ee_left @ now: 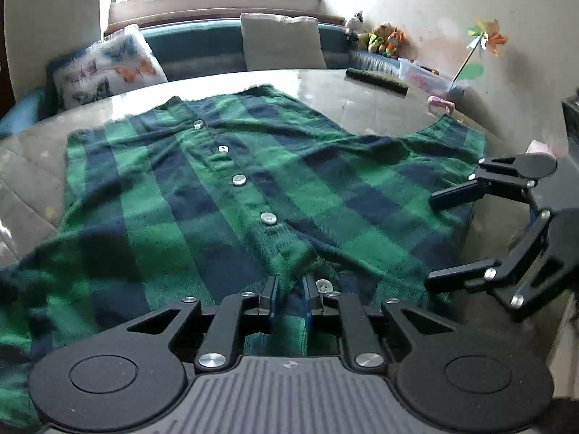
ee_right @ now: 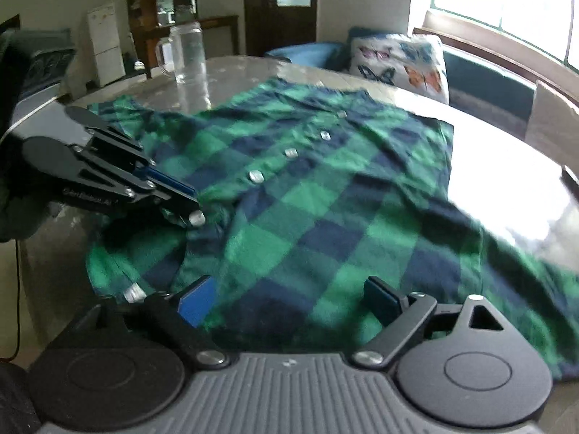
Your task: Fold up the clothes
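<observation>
Already pinching the green-and-navy checked button shirt (ee_left: 231,195) near its placket, the left gripper (ee_left: 289,294) anchors a fold; the right gripper (ee_right: 293,296), fingers spread, hovers over the cloth on the glossy worktop (ee_left: 362,90).

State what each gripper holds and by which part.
Left gripper pinches the plaid shirt at its button placket near the hem. Right gripper is open, holding nothing.
</observation>
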Demonstrator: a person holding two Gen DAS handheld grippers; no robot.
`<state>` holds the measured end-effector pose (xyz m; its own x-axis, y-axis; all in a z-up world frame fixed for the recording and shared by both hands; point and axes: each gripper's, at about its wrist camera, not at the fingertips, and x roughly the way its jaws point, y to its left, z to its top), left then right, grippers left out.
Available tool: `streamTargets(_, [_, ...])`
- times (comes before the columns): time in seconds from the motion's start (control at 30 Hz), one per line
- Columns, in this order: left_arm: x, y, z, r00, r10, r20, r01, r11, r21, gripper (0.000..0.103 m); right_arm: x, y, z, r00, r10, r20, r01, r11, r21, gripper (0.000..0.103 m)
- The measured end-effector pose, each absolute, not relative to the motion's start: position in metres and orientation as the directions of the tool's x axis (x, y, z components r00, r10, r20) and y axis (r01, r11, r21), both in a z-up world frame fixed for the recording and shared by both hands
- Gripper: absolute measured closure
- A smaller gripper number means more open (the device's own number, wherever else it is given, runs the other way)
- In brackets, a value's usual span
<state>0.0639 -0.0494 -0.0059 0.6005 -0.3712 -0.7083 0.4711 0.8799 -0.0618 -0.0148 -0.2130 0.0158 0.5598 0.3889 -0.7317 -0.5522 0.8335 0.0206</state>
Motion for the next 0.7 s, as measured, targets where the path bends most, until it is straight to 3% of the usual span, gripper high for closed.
streamTargets(0.3, [0.067,-0.063,0.020,0.621,-0.411,-0.668,0.505,0.861,-0.060,0.081,-0.013,-0.256,0.024,0.619,0.350,-0.703,-0.436,0.898,0.063,0.015])
streamTargets(0.7, [0.065,-0.121,-0.006,0.515,-0.485,-0.706,0.619,0.781,-0.085,0.078,0.009,-0.348,0.012,0.673,0.168,-0.720,-0.175,0.982,0.066,0.019])
